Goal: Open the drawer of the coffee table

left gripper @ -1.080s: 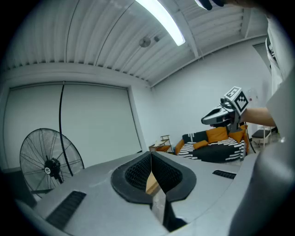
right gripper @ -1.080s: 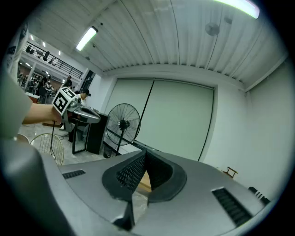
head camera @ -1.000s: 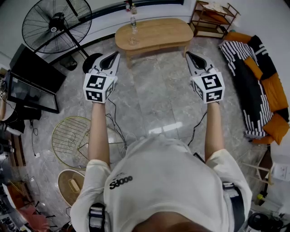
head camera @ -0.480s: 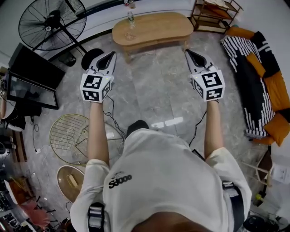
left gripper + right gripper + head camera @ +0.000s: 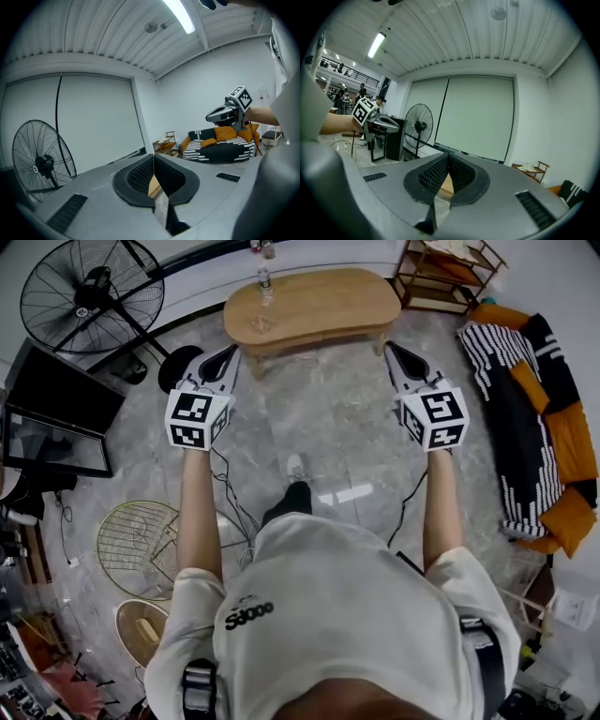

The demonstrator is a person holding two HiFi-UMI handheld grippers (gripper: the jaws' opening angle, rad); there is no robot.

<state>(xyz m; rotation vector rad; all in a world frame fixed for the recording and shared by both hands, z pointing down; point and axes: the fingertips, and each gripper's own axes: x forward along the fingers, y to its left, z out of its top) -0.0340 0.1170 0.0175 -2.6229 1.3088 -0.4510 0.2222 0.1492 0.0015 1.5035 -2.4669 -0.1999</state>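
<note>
- Sofa [image 5: 539, 418], black-striped with orange cushions: far right of the right hand-held gripper [image 5: 391, 348].
- Table [image 5: 328, 301], oval, wooden: ahead of both hand-held grippers, well apart.
- Fan [image 5: 80, 292]: ahead-left of the left hand-held gripper [image 5: 232, 351].
- Hand-held grippers: both clenched, nothing between jaws.
- Bottle [image 5: 265, 279]: on table's left end.

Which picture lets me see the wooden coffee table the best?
The head view. It looks down on the coffee table and shows its whole oval top, with a bottle near its left end. Each gripper view shows only a thin tan strip, probably the table, past its shut jaws.
</note>
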